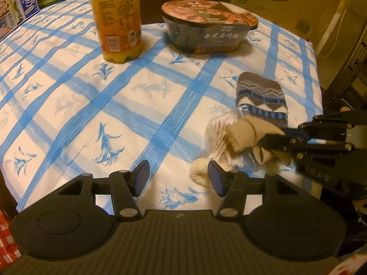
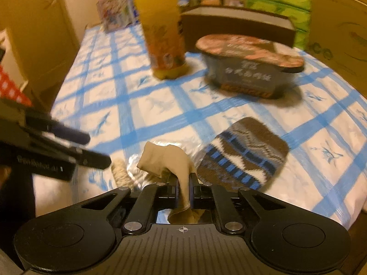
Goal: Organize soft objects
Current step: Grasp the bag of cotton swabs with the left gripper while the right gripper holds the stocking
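Thin beige stocking-like sock (image 2: 169,160): pinched between the jaws of the right gripper (image 2: 184,192), its loose end folded over ahead of the fingertips and a short tail hanging behind them. Its long axis runs forward along the fingers and then bends to their left; the free end points forward-left and droops.

Directly beneath and ahead of this gripper lies a clear crinkly plastic packet of cotton swabs (image 1: 220,133), and just left of it a cream fuzzy rolled soft item (image 1: 198,174). To the right of the fingertips, flat on the blue-and-white checked tablecloth (image 2: 160,114), rests a thick brown, blue and white patterned fleece sock (image 2: 243,153), its long axis angled forward-left to rear-right.

The left gripper (image 1: 177,178) has its jaws wide apart and holds nothing; the cream item sits just beyond its right fingertip.

Farther ahead of both tools stand a tall orange-juice plastic bottle (image 1: 115,18) and a dark lidded instant-meal bowl (image 1: 208,25), near one another.

Risks, as judged: the grip takes only a narrow band of slippery fabric, so the beige sock could slide out if pulled quickly. Its drooping end could snag and drag the swab packet. A wide sweep forward could topple the bottle.
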A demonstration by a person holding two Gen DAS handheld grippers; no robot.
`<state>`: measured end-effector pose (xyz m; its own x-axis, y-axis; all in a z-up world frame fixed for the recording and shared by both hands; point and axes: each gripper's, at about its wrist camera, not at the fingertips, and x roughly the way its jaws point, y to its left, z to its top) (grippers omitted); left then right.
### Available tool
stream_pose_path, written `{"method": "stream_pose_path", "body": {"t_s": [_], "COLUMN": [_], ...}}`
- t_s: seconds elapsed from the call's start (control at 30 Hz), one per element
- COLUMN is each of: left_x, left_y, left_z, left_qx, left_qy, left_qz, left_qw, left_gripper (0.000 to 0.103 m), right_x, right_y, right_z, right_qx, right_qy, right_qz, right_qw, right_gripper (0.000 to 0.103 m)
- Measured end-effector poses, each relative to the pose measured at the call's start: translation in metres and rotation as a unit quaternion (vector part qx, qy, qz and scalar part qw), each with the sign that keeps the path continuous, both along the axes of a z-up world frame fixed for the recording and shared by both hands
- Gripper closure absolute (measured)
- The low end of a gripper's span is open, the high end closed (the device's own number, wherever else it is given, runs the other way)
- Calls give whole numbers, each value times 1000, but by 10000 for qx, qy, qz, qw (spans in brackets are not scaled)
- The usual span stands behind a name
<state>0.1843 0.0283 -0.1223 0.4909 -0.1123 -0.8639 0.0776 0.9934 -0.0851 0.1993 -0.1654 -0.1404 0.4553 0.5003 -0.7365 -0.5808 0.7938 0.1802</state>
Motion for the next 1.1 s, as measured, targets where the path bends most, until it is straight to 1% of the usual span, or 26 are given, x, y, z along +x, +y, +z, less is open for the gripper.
{"method": "stream_pose_path", "body": {"t_s": [0.2, 0.43, 0.53, 0.67, 0.73, 0.87, 0.93, 1.0, 1.1], "left_x": [12, 34, 44, 52, 53, 53, 53, 53, 54], "left_y": [-15, -37, -41, -44, -45, -44, -44, -42, -33], "left_z": [2, -6, -15, -30, -36, -39, -38, -36, -33], "left_qx": [-90, -197, -231, -197, -191, -316, -319, -331, -496], "left_qy": [-176, -208, -81, 130, 172, 174, 101, 33, 10], "left_qz": [-405, -1045, -1174, -1200, -1189, -1208, -1263, -1230, -1016], "left_qw": [9990, 9941, 9928, 9925, 9926, 9920, 9914, 9919, 9936], "left_gripper": [50, 48, 48, 49, 52, 64, 75, 77, 81], "right_x": [14, 24, 25, 26, 26, 26, 25, 25, 24], "right_y": [-25, -49, -58, -66, -69, -72, -73, -72, -70], "right_z": [14, 16, 14, 10, 8, 5, 4, 4, 5], "right_qx": [315, 304, 301, 315, 324, 357, 363, 368, 384], "right_qy": [103, 97, 130, 215, 262, 346, 364, 360, 348], "right_qz": [-698, -1126, -1269, -1398, -1434, -1485, -1500, -1498, -1477], "right_qw": [9970, 9931, 9914, 9894, 9888, 9877, 9873, 9874, 9877], "right_gripper": [94, 94, 94, 94, 94, 94, 94, 94, 94]}}
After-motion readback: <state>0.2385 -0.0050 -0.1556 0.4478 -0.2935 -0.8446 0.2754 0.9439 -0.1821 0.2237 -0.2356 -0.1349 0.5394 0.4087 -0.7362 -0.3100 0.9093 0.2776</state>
